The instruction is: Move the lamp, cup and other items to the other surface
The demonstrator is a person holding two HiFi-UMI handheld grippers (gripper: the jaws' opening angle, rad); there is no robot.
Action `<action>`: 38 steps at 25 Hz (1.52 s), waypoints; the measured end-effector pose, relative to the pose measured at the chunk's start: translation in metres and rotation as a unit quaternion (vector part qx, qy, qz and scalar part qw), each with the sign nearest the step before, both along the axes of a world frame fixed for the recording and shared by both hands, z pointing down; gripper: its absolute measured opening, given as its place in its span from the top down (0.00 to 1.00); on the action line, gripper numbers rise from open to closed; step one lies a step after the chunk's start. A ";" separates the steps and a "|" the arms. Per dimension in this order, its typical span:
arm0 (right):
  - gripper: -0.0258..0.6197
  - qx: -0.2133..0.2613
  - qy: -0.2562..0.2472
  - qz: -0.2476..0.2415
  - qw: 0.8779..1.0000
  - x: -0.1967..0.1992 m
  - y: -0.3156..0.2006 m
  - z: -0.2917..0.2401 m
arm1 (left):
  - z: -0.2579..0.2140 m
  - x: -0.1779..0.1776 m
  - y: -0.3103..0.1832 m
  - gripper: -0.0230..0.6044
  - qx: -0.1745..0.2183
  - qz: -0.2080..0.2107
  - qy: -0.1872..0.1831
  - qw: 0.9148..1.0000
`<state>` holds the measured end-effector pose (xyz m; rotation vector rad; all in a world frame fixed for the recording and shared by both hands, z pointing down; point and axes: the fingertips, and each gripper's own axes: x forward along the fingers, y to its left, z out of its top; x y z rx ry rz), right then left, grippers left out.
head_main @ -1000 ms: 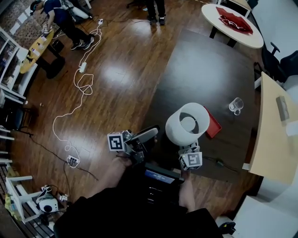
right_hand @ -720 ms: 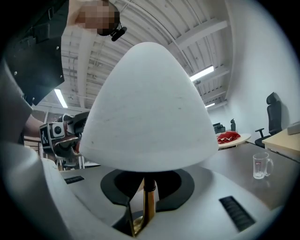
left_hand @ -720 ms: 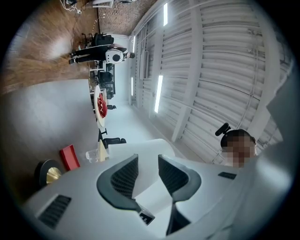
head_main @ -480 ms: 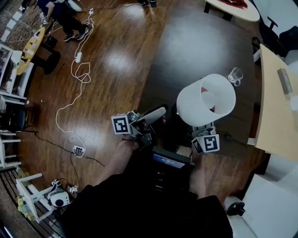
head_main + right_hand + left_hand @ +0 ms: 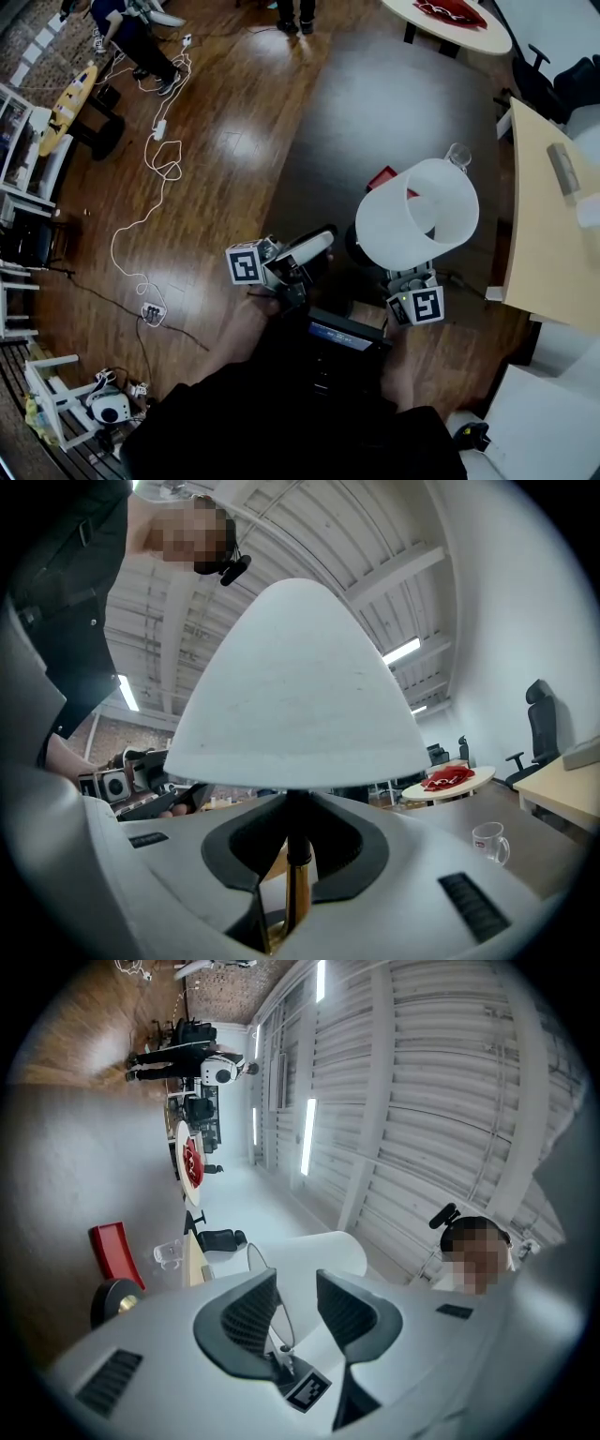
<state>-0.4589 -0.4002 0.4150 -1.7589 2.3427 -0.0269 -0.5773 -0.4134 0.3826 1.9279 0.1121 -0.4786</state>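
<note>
Lamp (image 5: 417, 214) is sitting in the right gripper (image 5: 295, 841), whose two jaws are pressing on its thin dark and brass stem just under the white shade. The right gripper is holding it tilted above the near edge of the dark table (image 5: 394, 103). The left gripper (image 5: 291, 1302) is hovering just beside it with its jaws standing a little apart and gripping nothing. The glass cup (image 5: 457, 155) is standing on the table beyond the shade, near a red item (image 5: 384, 176).
</note>
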 end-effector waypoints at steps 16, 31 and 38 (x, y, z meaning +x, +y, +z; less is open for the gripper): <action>0.84 0.019 -0.002 0.063 0.998 0.029 0.047 -0.029 | -0.017 0.027 0.026 0.75 0.004 0.052 0.008 0.999; 0.84 0.015 0.000 0.230 0.973 0.026 0.088 -0.063 | -0.012 0.020 0.005 0.74 -0.025 0.182 0.048 0.982; 0.84 0.007 0.007 0.301 0.953 0.028 0.125 -0.064 | -0.009 0.030 0.023 0.74 -0.023 0.242 0.056 0.968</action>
